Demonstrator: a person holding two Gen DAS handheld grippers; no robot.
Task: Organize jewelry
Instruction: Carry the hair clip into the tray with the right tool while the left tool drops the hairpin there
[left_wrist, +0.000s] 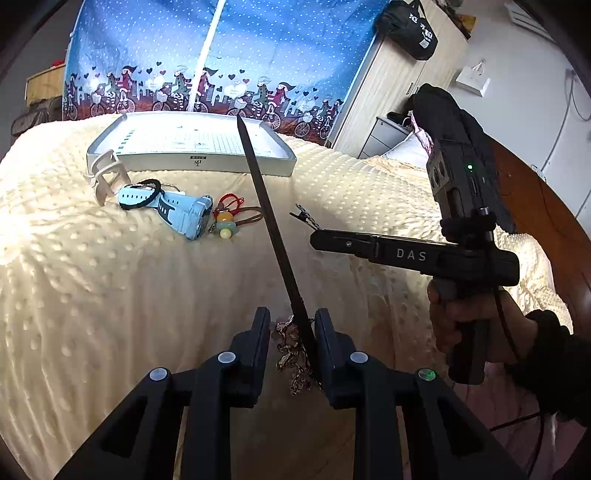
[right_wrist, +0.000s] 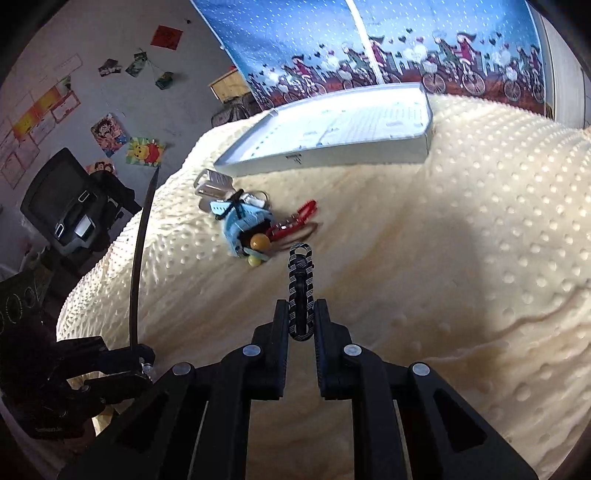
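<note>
Our left tool (left_wrist: 291, 332) clamps a dark strap (left_wrist: 271, 229); our right tool (right_wrist: 301, 319) clamps a patterned band (right_wrist: 301, 280). Beyond it lie a blue watch (right_wrist: 240, 221) and a white tray (right_wrist: 332, 151); only the left view shows the wardrobe (left_wrist: 388, 85).

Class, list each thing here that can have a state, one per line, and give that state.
Left gripper: shut on a long black stick, with a crumpled chain between its fingers.
Right gripper: shut on a black patterned clip, held off the bed.
Tray: open, lying flat on the blanket.
Blue watch: lying loose on the blanket.
</note>
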